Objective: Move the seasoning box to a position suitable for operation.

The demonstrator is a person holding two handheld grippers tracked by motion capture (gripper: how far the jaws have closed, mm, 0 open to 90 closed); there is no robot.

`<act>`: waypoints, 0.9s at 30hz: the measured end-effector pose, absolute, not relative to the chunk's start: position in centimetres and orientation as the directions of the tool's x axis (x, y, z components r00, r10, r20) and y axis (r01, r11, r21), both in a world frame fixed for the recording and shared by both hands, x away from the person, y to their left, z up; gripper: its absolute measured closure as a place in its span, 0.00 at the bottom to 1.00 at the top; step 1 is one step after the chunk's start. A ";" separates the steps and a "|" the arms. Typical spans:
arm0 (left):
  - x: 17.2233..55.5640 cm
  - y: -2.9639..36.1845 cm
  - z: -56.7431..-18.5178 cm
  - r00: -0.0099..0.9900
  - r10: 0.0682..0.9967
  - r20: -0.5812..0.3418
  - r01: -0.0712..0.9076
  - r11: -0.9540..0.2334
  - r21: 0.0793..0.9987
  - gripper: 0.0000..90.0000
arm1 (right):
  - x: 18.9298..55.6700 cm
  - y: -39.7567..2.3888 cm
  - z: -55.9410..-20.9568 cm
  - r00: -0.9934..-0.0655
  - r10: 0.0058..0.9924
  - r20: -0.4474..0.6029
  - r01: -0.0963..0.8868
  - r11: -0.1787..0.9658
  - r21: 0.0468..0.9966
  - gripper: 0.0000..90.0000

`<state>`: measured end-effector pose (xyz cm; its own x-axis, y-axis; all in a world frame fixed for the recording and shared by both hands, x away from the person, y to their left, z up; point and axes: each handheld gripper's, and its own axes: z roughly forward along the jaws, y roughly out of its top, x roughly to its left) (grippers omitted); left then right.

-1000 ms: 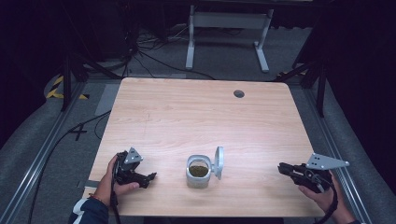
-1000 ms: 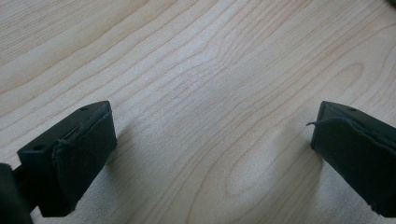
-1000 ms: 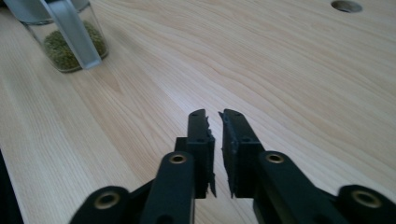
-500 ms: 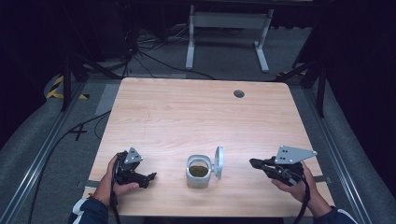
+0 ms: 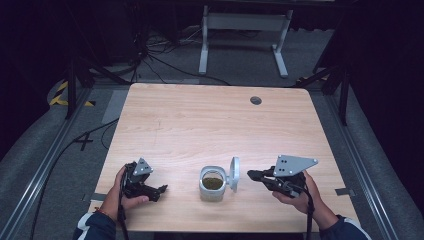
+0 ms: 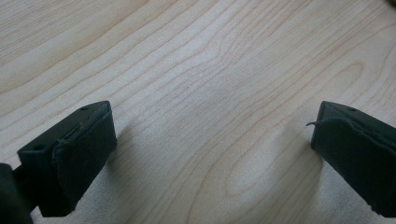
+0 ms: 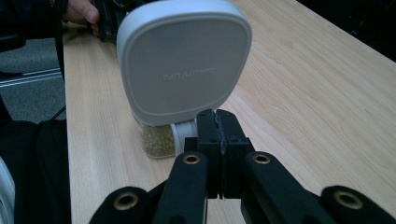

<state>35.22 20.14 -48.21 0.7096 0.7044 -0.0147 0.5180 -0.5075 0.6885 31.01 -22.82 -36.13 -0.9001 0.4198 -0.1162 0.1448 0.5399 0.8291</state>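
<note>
Right gripper view is showing the right gripper (image 7: 219, 126) with jaws pressed flat together, nothing between them, tips sitting just short of the raised lid (image 7: 184, 58) of the jar (image 7: 156, 139). The jar is standing near the table's (image 5: 210, 120) front edge, hinged lid upright on the side facing this gripper. Likely step: pushing the lid shut, so contact should be going high on the lid, gently, to avoid tipping. Left gripper (image 5: 150, 187) is resting wide open on bare wood.
</note>
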 end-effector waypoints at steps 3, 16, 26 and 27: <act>35.2 20.1 -48.2 0.710 0.704 -0.014 0.518 -0.508 0.689 0.00 | 31.0 -22.2 -36.0 -0.906 0.407 -0.119 0.132 0.537 0.833 0.99; 35.2 20.1 -48.2 0.710 0.704 -0.015 0.518 -0.508 0.689 0.00 | 31.0 -20.3 -35.9 -0.919 0.373 -0.126 0.106 0.542 0.834 0.99; 35.2 20.1 -48.2 0.710 0.704 -0.014 0.518 -0.508 0.689 0.00 | 31.1 -19.1 -36.2 -0.928 0.352 -0.124 0.099 0.552 0.828 0.99; 35.2 20.1 -48.2 0.709 0.705 -0.014 0.518 -0.507 0.688 0.00 | 31.1 -19.0 -36.3 -0.928 0.352 -0.124 0.100 0.554 0.827 0.99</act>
